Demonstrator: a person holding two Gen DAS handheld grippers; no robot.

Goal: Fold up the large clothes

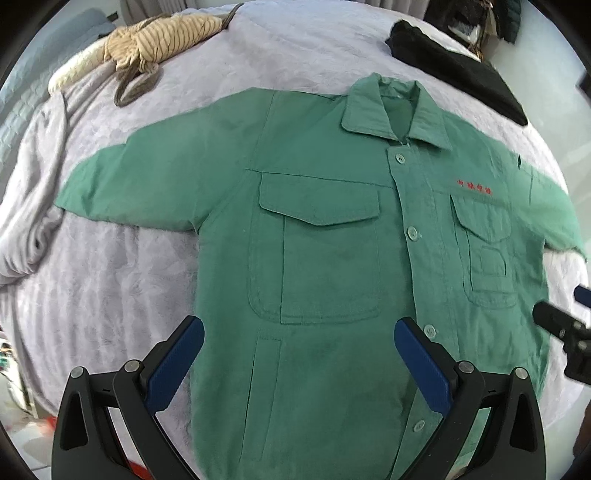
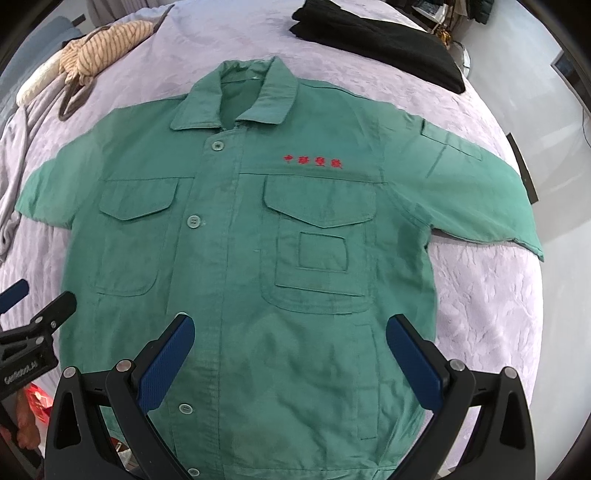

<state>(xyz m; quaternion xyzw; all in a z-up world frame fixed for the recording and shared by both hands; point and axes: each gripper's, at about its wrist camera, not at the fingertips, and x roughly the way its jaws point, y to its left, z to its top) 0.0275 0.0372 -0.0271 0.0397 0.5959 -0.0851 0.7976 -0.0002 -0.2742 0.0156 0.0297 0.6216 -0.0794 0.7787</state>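
Blue-padded left tongs (image 1: 299,332) and right tongs (image 2: 290,330) wide apart, empty, above green jacket (image 2: 240,240).

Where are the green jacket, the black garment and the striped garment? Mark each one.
green jacket (image 2: 236,280): right wrist view, front panel.
black garment (image 2: 388,48): right wrist view, middle.
striped garment (image 1: 166,37): left wrist view, bunched body.

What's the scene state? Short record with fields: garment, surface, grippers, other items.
garment: green work jacket, front up, buttoned, both sleeves spread out, no fold made yet
surface: lilac blanket on a bed
left hand-held gripper: open, above the jacket's lower half, holding nothing
right hand-held gripper: open, above the jacket's lower half, holding nothing
other items: black garment beyond the collar; striped beige cloth at far left
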